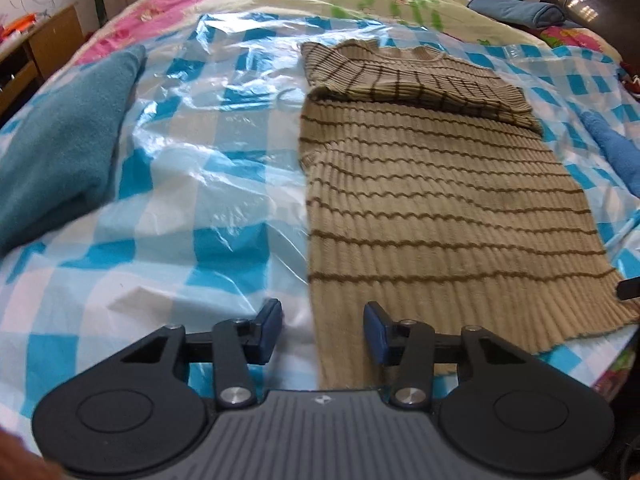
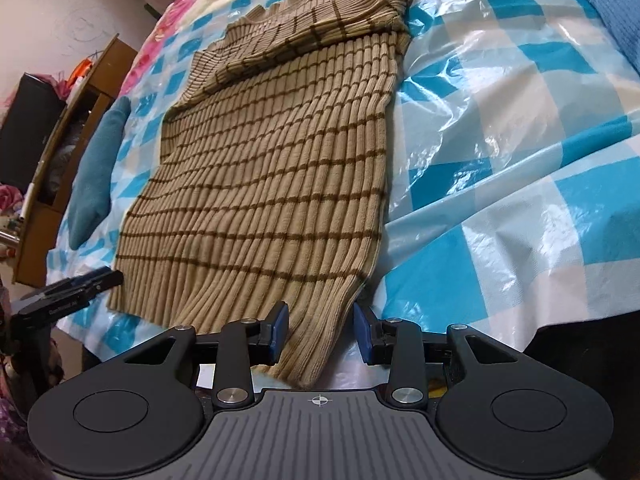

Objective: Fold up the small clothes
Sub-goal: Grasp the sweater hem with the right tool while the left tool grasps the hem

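Note:
A tan knit sweater [image 1: 440, 200] [image 2: 272, 184] with thin brown stripes lies flat on a blue-and-white checked plastic sheet [image 1: 180, 140] [image 2: 520, 140]. Its sleeves [image 1: 400, 76] [image 2: 320, 20] are folded across the chest at the far end. My left gripper [image 1: 322, 332] hovers at the hem's near left corner. Its jaws stand partly apart, with the sweater's left edge between them and unpinched. My right gripper [image 2: 320, 332] straddles the hem's near right corner, where the cloth lies flat between the pads. In the other wrist view each shows at the opposite corner: left gripper [image 2: 100, 278], right gripper [image 1: 628, 288].
A teal cloth [image 1: 60, 152] [image 2: 96, 172] lies left of the sweater, and a blue towel [image 1: 612, 148] [image 2: 600, 12] lies to its right. A rolled blue cloth [image 1: 516, 10] sits at the far end of the bed. A wooden cabinet [image 1: 44, 48] [image 2: 68, 128] stands beside the bed.

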Available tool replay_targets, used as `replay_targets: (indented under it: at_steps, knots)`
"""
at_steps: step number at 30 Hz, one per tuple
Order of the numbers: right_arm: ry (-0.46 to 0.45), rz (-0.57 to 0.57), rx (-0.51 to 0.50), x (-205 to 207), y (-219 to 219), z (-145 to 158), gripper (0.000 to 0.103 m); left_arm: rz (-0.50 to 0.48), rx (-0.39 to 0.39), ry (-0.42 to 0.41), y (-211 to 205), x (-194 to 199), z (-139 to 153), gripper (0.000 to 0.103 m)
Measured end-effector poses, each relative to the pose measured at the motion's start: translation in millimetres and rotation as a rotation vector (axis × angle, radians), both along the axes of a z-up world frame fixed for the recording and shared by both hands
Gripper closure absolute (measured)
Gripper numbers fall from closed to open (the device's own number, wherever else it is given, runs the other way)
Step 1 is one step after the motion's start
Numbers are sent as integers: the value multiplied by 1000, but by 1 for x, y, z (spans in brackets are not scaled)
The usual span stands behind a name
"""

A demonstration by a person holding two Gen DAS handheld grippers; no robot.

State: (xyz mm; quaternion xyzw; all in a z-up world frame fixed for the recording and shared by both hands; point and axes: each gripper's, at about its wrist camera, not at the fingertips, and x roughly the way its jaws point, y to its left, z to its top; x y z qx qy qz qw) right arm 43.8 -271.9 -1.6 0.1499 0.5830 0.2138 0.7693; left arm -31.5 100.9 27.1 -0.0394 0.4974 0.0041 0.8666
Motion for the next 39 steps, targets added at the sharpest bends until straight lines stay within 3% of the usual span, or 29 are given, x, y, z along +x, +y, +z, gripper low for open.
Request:
replay_targets:
  at_steps: [4, 13, 14, 16, 17, 23, 31, 35, 39]
  knots:
    - [18, 0, 38, -3, -1, -4, 68, -3, -22, 17, -2, 1, -2, 58]
    - [59, -52, 117, 0, -11, -14, 68, 40, -181, 96, 9, 12, -21, 60]
    - [65, -63, 131, 0, -12, -16, 70, 42, -190, 100, 10, 12, -20, 62]
    - [85, -92, 170, 1, -15, -20, 93, 51, -236, 104, 14, 10, -19, 80]
    - [97, -105, 200, 1, -16, -22, 95, 57, -278, 97, 17, 9, -18, 90]
    - [12, -181, 403, 6, -24, -1, 96, 98, -473, -33, 33, 19, 3, 90]
    - [-187, -289, 571, 73, -37, 44, 97, 104, -673, -215, 51, 109, 36, 90]
    - [-282, -346, 586, 132, -47, 58, 97, 90, -662, -301, 59, 180, 50, 90]
    - [-303, -442, 555, 202, -50, 44, 97, 155, -625, -328, 70, 252, 33, 90]
